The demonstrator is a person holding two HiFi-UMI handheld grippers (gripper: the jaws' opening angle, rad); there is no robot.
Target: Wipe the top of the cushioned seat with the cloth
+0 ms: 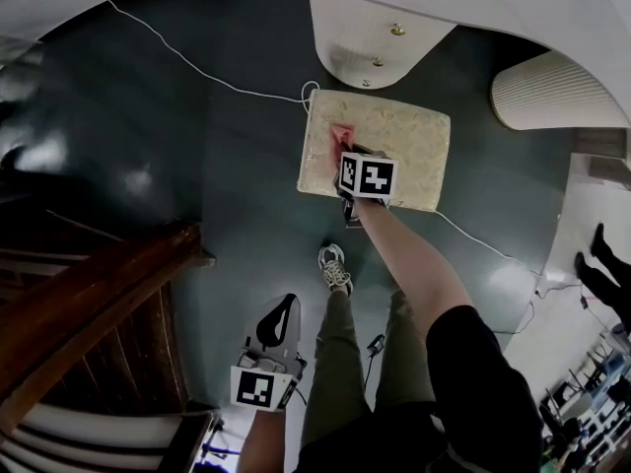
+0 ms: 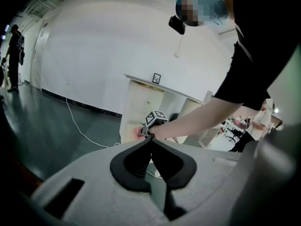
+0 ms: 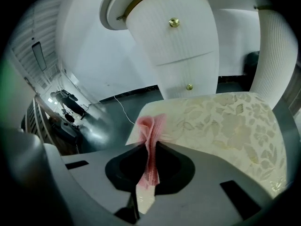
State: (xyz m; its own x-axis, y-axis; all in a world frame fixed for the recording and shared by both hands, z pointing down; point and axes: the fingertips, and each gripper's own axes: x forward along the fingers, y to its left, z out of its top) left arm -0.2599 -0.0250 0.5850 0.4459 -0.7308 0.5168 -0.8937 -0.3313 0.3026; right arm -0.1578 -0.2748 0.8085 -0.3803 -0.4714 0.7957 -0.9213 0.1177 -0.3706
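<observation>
The cushioned seat (image 1: 394, 146) is a low square stool with a cream floral top, standing on the dark floor; the right gripper view shows its top (image 3: 225, 121) close below. My right gripper (image 1: 347, 158) hovers over the seat's left part, shut on a pink cloth (image 3: 151, 140) that is pinched between its jaws and sticks out ahead; the same cloth (image 1: 342, 138) shows pink on the seat. My left gripper (image 1: 279, 325) hangs low by the person's leg, away from the seat, with its jaws together and nothing between them (image 2: 151, 142).
A white cabinet (image 1: 370, 37) with brass knobs stands just behind the seat, and a ribbed white piece (image 1: 552, 92) is at its right. A white cable (image 1: 197, 67) runs across the floor. Dark wooden furniture (image 1: 89, 304) lies at the left. The person's shoe (image 1: 335, 267) is near the seat.
</observation>
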